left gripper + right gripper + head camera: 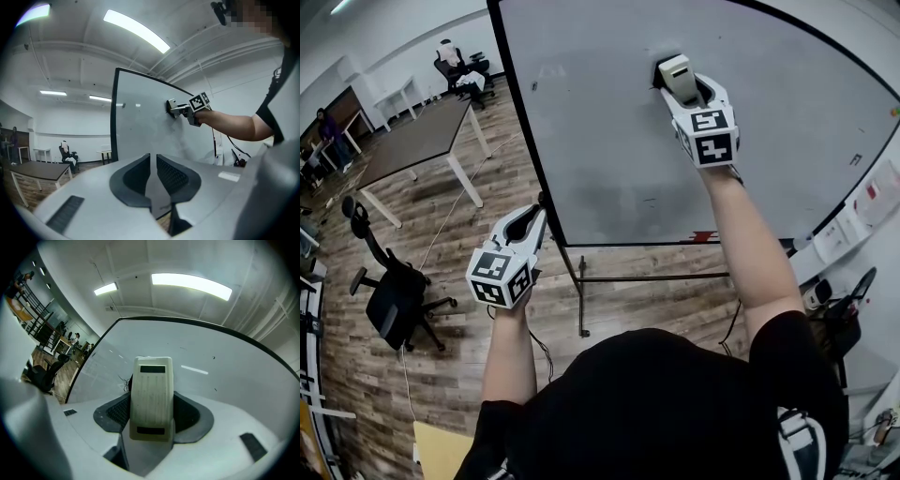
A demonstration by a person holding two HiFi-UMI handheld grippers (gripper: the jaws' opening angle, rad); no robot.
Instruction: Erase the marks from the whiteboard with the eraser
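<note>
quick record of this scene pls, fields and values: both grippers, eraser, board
right gripper: shut on eraser, pressing it to the whiteboard
left gripper: jaws together, nothing between them, low by the board's left edge
eraser: pale, upright between the jaws
whiteboard: grey and smudged, faint scribble just left of the eraser

One whiteboard (609, 141), one eraser (675, 71), two grippers (left gripper (538, 210), right gripper (682, 89)), one brown table (417, 141)
</note>
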